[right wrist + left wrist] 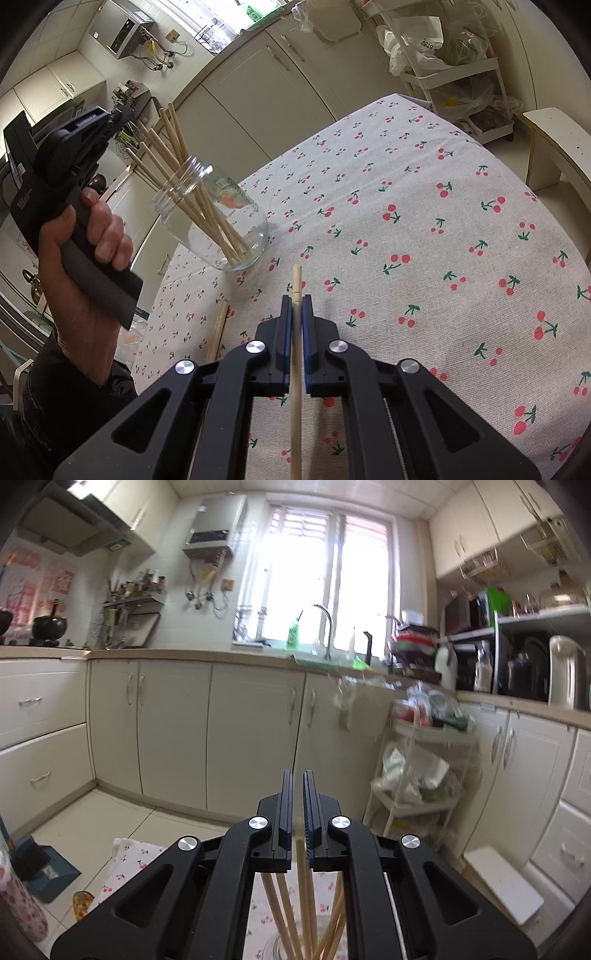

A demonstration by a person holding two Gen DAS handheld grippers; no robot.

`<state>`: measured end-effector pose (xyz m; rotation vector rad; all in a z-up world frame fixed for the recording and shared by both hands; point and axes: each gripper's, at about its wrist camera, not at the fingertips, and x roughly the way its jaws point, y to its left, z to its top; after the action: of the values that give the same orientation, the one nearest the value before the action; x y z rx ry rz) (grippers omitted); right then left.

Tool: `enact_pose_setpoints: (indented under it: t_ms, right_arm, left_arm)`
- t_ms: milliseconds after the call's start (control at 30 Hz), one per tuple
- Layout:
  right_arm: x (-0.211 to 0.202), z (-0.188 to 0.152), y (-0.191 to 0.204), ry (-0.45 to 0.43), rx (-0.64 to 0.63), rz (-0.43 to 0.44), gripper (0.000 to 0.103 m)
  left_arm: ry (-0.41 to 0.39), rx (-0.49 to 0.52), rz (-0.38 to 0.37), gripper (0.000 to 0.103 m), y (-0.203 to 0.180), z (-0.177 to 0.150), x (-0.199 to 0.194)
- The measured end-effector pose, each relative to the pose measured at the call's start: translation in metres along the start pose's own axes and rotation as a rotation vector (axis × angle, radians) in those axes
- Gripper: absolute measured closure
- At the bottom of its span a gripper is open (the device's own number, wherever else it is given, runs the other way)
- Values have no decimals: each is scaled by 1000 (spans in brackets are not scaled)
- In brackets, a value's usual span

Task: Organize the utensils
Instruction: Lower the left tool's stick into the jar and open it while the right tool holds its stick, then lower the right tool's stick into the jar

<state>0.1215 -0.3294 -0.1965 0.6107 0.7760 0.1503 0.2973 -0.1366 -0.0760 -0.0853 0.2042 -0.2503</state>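
A clear glass jar [221, 218] stands on the cherry-print tablecloth [424, 221] and holds several wooden chopsticks [173, 155]. My right gripper [296, 301] is shut on one chopstick [296, 354], held lengthwise above the cloth, near side of the jar. Another chopstick [218, 332] lies on the cloth left of it. My left gripper [298, 775] is held up over the jar with its jaws nearly together and nothing between the tips. The chopstick tops [306, 904] and jar rim [273, 949] show below it. The left gripper body [70, 147] shows in the right wrist view.
Cream kitchen cabinets [177, 723] run along the wall beyond the table, with a sink and tap [325, 631] under the window. A white trolley [413, 775] full of bags stands to the right. A white bench [561, 147] is past the table's right edge.
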Motion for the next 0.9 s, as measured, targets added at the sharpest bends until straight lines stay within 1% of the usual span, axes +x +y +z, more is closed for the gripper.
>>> enact_pose_setpoints:
  t_ms: [67, 100, 133, 167, 200, 233, 267, 300, 333, 367, 400, 433, 500, 667, 767, 900]
  right_arm:
    - [0, 0, 0, -1, 1, 0, 97]
    - [-1, 0, 0, -4, 0, 0, 97]
    - [-2, 0, 0, -8, -1, 1, 97]
    - [-2, 0, 0, -11, -1, 1, 97]
    - [-3, 0, 0, -14, 1, -1, 97]
    - [-4, 1, 0, -16, 6, 2, 97]
    - [-5, 1, -1, -19, 16, 9, 97]
    - [-6, 3, -3, -24, 40, 24, 97]
    - [-7, 5, -5, -26, 62, 36, 97]
    - [-9, 8, -4, -35, 81, 51, 97]
    - [-13, 12, -2, -55, 91, 67, 97]
    - [-16, 17, 3, -74, 93, 83, 97]
    - [-23, 28, 13, -116, 88, 109, 97]
    - [-31, 68, 50, -227, 50, 165, 97]
    - [-32, 93, 74, -311, 27, 189, 97]
    - [-31, 124, 110, -470, -20, 176, 97]
  left_arm:
    - [21, 21, -1, 95, -1, -3, -4]
    - [23, 23, 3, 88, 0, -3, -9]
    - [19, 19, 14, 75, 4, -3, -17]
    - [15, 14, 25, 66, 6, -3, -22]
    - [5, 6, 40, 53, 10, -2, -32]
    - [-3, 1, 50, 48, 13, -2, -39]
    - [-8, -3, 61, 47, 18, -2, -50]
    - [-5, -4, 73, 43, 23, -3, -60]
    - [0, -5, 84, 38, 27, -4, -67]
    - [12, -12, 106, 34, 34, -9, -77]
    - [22, -20, 117, 30, 40, -14, -84]
    - [34, -26, 124, 28, 45, -18, -88]
    - [86, -43, 150, 25, 58, -35, -99]
    - [213, -111, 183, 24, 87, -79, -109]
    - [245, -177, 199, 22, 102, -98, -115]
    - [250, -254, 201, 21, 115, -111, -117]
